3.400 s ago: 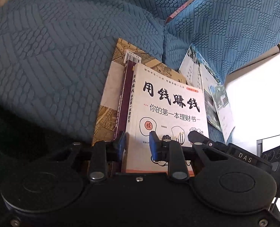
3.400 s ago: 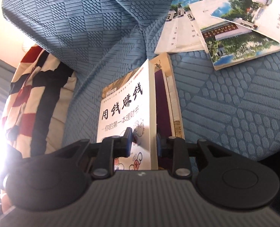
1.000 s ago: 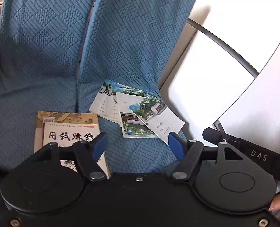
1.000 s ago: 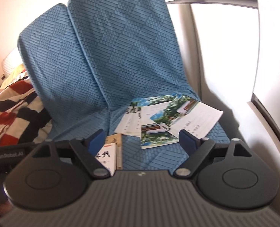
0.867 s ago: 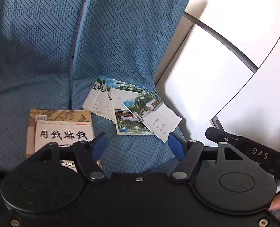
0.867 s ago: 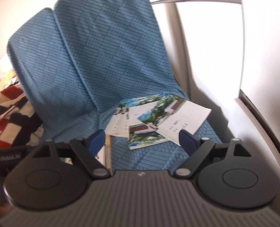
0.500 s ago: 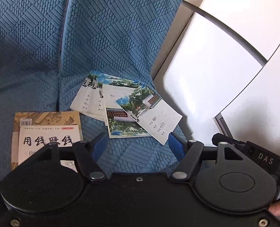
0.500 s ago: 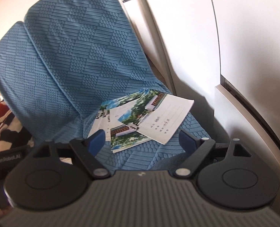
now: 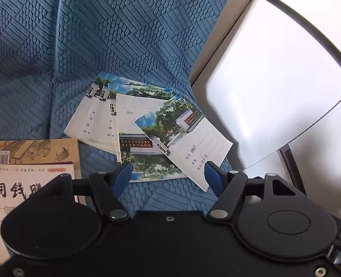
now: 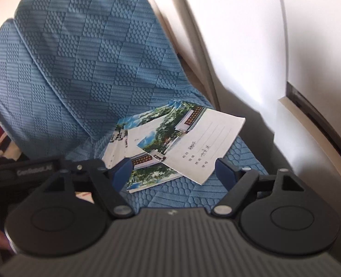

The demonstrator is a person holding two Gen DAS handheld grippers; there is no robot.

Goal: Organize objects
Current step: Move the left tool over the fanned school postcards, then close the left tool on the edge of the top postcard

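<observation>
Above the fanned notebooks (image 9: 147,127), both grippers (image 9: 168,176) (image 10: 173,169) tilt downward, jaws apart, empty.

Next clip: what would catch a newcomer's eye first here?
A loose fan of notebooks with photo covers lies on the blue sofa seat, the top one askew toward the white wall. At the left a white book sits stacked on a tan one. Both grippers frame the fan, jaws open and empty.

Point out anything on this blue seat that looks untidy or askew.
The notebooks on the blue seat cushion lie fanned and overlapping at different angles, the top notebook skewed across the rest. The two stacked books beside them sit fairly square.
</observation>
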